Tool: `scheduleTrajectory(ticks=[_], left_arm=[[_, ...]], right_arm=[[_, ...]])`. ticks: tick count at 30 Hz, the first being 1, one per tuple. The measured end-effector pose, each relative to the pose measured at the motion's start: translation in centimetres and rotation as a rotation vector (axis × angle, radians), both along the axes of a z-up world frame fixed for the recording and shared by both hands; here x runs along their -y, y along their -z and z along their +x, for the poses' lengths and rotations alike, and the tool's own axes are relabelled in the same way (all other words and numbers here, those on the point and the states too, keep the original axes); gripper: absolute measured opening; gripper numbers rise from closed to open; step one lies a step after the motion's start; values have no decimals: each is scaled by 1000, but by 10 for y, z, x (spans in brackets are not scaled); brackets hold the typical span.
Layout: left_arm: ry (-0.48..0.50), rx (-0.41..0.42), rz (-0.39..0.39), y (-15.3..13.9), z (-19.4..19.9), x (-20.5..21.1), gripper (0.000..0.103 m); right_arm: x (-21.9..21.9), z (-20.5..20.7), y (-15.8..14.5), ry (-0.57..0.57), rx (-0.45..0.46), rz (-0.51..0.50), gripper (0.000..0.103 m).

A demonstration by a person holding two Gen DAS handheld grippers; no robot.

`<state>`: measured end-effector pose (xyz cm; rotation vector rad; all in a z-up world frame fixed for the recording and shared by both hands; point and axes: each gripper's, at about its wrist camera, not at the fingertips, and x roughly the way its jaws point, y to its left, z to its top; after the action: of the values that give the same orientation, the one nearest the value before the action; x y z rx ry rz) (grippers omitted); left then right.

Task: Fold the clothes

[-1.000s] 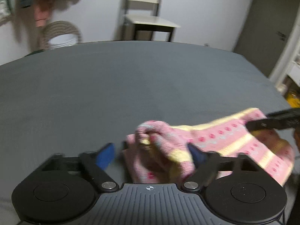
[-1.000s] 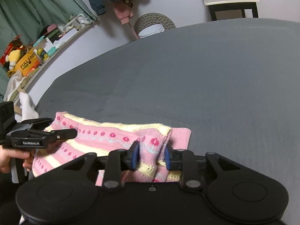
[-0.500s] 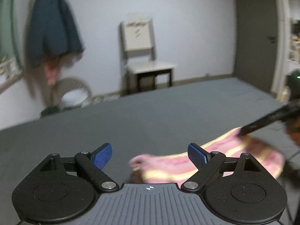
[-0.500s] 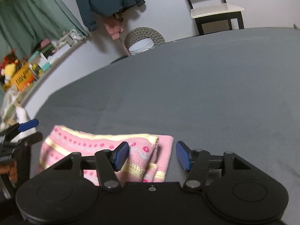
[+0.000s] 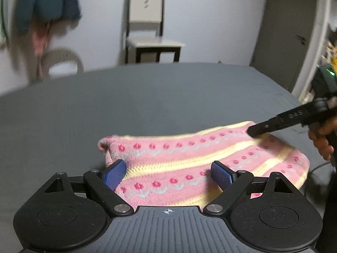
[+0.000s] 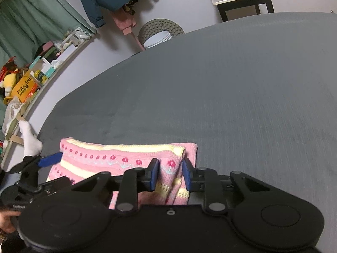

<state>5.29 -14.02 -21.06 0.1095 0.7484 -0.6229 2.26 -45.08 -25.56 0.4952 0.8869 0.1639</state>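
One grey surface [image 5: 147, 97] fills most of both views, bare apart from a single pink knit [image 5: 189, 158] with yellow bands and rows of red dots. The knit lies flat in a folded oblong at the near edge of the surface, just in front of both grippers. In the right wrist view its long side runs left to right, and a plain pink layer shows beneath at its right end.

The left gripper [image 5: 168, 174] hangs over the knit's left part with its jaws spread wide. The blue pads [image 5: 114, 174] stand well apart, one at the bunched left end of the knit and the other over its middle, and nothing is caught between them. From this view I cannot tell whether the pads touch the fabric or hover just above it.

The right gripper [image 6: 170, 175] sits at the knit's right end, jaws drawn most of the way in. A raised fold of the knit stands upright between its pads [image 6: 154, 175], with fabric against both; it has this fold in its grip. In the left wrist view one black finger of this gripper reaches in from the right over the knit's far edge.

A hand [image 5: 322, 139] holds that gripper's handle at the right border.
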Motion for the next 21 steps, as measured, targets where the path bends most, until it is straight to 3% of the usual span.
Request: scheduleTrajectory(ticks=[5,11,15,18,21], left_arm=[[19,-18,47,16,-5,3,94],[-2,-12,47,10,-8,11,97],[12,67,60,-13,-32,6,97],[53,147,85,-30,-54,2,97],[153,220,109,-45,-75,4,97]], right_arm=[[1,2,2,11,-13,-4,25],[-7,1,-3,10,-1,-49,31],[-10,-10,-17,-13,41,-105,34],[-16,-24,-34,-10,113,-209,36],[-32,-37,-49,-126,211,-212,39]])
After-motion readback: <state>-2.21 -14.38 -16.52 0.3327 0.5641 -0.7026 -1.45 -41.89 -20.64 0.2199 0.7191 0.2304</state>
